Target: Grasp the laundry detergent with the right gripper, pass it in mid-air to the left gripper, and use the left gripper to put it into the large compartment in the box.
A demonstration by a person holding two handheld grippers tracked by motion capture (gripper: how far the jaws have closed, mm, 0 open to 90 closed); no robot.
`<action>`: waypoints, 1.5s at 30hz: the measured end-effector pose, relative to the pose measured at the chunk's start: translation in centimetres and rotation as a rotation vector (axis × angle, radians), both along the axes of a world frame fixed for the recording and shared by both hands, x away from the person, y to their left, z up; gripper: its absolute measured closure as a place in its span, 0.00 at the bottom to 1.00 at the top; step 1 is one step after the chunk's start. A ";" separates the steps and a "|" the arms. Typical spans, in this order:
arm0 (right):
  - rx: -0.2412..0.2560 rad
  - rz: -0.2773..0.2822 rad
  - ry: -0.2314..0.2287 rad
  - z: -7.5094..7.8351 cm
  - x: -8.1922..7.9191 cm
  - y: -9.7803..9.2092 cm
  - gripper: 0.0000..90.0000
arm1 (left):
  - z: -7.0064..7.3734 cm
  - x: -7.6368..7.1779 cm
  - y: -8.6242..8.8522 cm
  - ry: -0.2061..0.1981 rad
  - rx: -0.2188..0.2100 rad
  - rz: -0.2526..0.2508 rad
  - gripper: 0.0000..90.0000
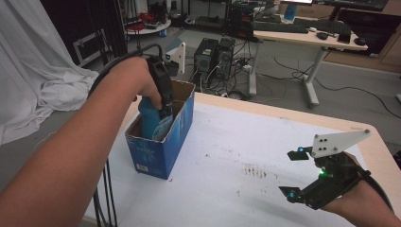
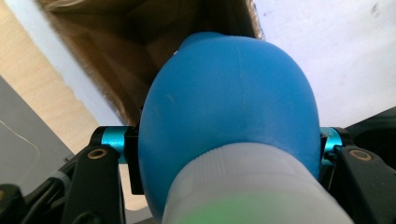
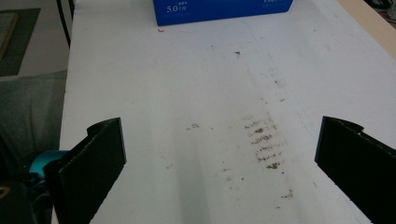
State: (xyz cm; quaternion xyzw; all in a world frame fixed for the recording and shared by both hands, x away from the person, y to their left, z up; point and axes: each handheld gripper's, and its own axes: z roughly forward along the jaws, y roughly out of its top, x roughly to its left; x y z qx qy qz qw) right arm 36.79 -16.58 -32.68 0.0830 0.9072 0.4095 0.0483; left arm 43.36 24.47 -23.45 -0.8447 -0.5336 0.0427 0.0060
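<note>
A blue bottle point(image 1: 152, 119) with a pale cap end stands partly inside an open blue cardboard box point(image 1: 163, 146) at the table's left. My left gripper point(image 1: 163, 109) is shut on the bottle and reaches down into the box. In the left gripper view the blue bottle point(image 2: 229, 107) sits between the jaws, with the box's brown inside point(image 2: 140, 42) beyond it. My right gripper point(image 1: 294, 175) hovers open over the table's right front, with nothing between its jaws. The right gripper view shows the blue box point(image 3: 219, 10) far ahead.
The white table top point(image 1: 236, 151) has brown smudges point(image 1: 255, 170) near its middle. A white cloth point(image 1: 33, 61) hangs at the left. Computer towers point(image 1: 215, 56) and a desk point(image 1: 302, 33) stand on the floor beyond the table's far edge.
</note>
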 end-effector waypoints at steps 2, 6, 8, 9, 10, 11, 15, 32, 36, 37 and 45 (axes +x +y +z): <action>-0.004 0.002 -0.002 0.0 0.0 0.1 0.01 | -0.8 0.0 0.0 0.001 0.001 -0.046 0.44; -0.007 0.006 -0.004 0.0 -0.2 0.2 0.01 | -1.9 0.0 0.0 -0.005 0.009 -0.133 0.44; -0.007 0.004 -0.003 0.0 -0.3 0.3 0.01 | -2.5 -0.1 0.0 -0.012 0.012 -0.184 0.44; -0.008 0.006 -0.004 -0.1 -0.3 0.3 0.01 | -2.7 -0.1 0.0 -0.015 0.011 -0.202 0.44; -0.009 0.005 -0.004 -0.1 -0.3 0.3 0.01 | -3.0 -0.2 0.0 -0.022 0.008 -0.219 0.44; -0.010 0.004 -0.001 -0.1 -0.2 0.3 0.01 | -3.3 -0.2 0.0 -0.023 0.010 -0.235 0.44; -0.014 0.002 -0.002 -0.2 -0.3 0.3 0.01 | -4.3 -0.3 0.1 -0.021 0.014 -0.294 0.43; -0.013 0.003 0.013 -0.8 -0.2 0.7 0.01 | -6.3 -0.3 0.2 -0.020 -0.008 -0.352 0.42; -0.014 0.009 0.011 -0.8 -0.2 0.8 0.01 | -6.0 -0.4 0.1 -0.041 -0.007 -0.355 0.38; -0.016 0.010 0.013 -0.8 -0.2 0.8 0.01 | -6.0 -0.4 0.1 -0.035 -0.007 -0.354 0.37; -0.011 0.008 0.012 -0.8 -0.2 0.6 0.01 | -5.2 -0.5 0.1 -0.040 -0.007 -0.343 0.29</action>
